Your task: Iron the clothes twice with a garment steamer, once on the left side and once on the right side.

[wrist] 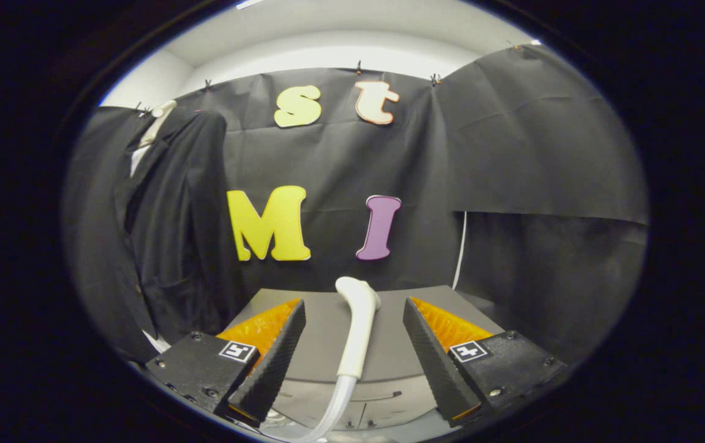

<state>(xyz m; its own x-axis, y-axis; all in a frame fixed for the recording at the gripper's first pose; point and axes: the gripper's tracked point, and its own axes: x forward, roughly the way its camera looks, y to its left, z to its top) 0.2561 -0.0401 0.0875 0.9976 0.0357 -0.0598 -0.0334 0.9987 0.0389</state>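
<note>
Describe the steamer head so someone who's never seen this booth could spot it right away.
Start at the grey table in front of the black cloth wall. The steamer head stands between the open gripper fingers, neither touching it. It is the lone pale, curved wand with a hose, unlike the dark suit jacket hanging beyond.

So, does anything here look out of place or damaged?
Nothing stands out. The steamer head lies between the open gripper fingers, untouched, its hose trailing back. The dark jacket hangs straight beyond them.
</note>
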